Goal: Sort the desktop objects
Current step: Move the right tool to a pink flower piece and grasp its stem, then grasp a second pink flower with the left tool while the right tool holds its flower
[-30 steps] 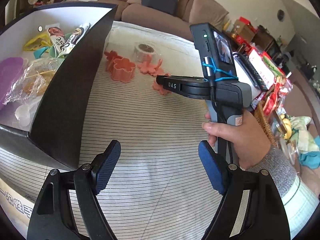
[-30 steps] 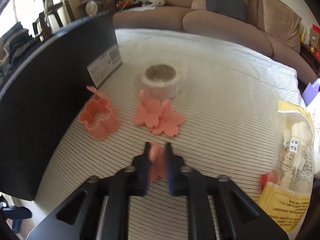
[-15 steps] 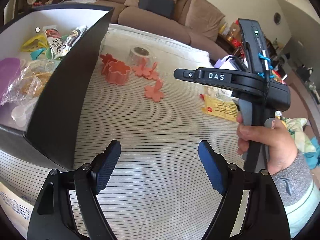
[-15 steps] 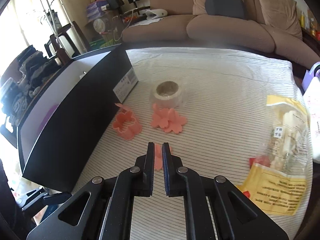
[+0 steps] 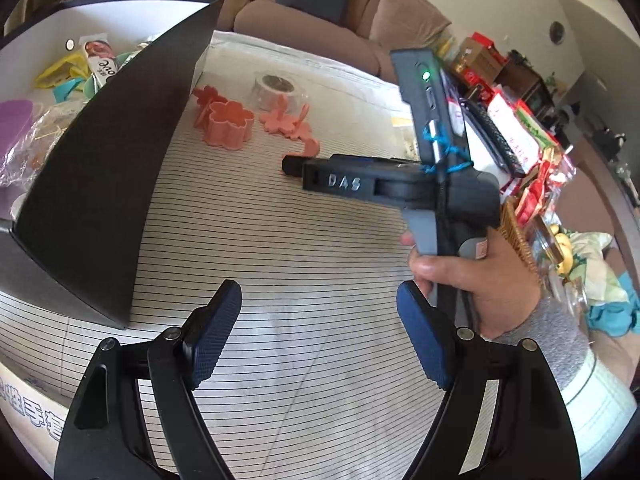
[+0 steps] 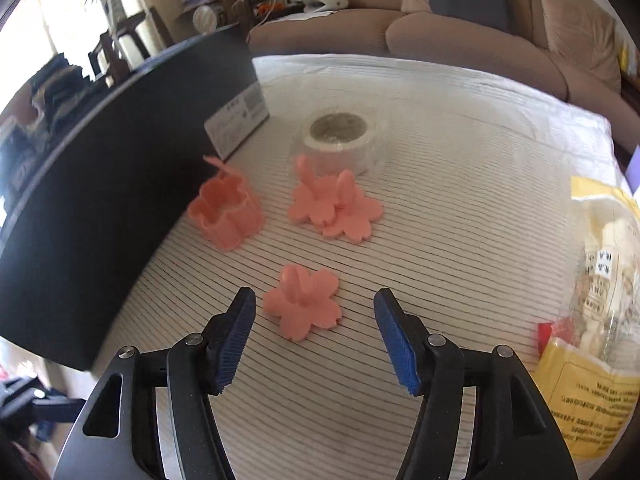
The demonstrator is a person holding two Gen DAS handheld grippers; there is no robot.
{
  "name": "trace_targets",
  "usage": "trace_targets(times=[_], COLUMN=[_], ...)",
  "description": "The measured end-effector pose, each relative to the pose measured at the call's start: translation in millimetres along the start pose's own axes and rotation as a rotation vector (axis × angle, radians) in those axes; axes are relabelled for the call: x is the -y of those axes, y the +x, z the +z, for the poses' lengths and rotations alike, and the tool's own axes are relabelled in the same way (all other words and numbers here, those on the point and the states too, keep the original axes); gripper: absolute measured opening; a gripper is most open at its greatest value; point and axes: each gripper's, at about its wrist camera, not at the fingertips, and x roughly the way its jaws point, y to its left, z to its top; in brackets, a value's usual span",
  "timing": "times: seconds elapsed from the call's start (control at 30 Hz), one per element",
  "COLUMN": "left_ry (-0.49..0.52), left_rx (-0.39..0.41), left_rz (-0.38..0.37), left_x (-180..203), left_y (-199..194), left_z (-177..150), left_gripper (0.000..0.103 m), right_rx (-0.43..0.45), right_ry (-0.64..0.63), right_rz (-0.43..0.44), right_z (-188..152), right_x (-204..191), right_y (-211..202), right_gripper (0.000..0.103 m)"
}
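A pink flower-shaped stamp (image 6: 303, 305) with an upright handle lies on the striped cloth just ahead of my open right gripper (image 6: 316, 338), between its fingers' line but apart from them. Behind it lie two overlapping pink flower stamps (image 6: 338, 210), a pink flower cutter (image 6: 226, 214) and a roll of tape (image 6: 340, 140). In the left wrist view my left gripper (image 5: 320, 336) is open and empty above bare cloth. The right gripper's body (image 5: 384, 184) reaches in from the right, hiding most of the near stamp (image 5: 312, 146).
A black box (image 5: 116, 152) with white inside stands at the left and holds several packets (image 5: 60, 76). A yellow bag of items (image 6: 592, 296) lies at the right. A wicker basket and packages (image 5: 532, 184) crowd the table's right edge. A sofa stands behind.
My right gripper was shut on the near flower stamp, lifted away shut and empty, and now has opened and come back low behind the stamp. The left gripper has stayed open and still.
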Motion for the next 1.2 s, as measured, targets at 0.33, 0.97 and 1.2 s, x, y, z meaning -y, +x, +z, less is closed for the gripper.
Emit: trace_targets(times=[0.33,0.97,1.2], left_ry=[-0.038,0.047,0.195], left_rx=[-0.013,0.078,0.041], left_rz=[0.010,0.226,0.324], left_x=[-10,23,30], left_y=[7,80,133], left_z=[2,107,140], left_gripper=[0.078,0.078,0.078], right_rx=[0.014,0.181,0.167], right_ry=[-0.154,0.401,0.395], right_rz=[-0.050,-0.032,-0.002], right_z=[-7,-91,-85], right_x=[-26,30,43], right_y=[1,-184,-179], right_gripper=[0.044,0.044,0.044])
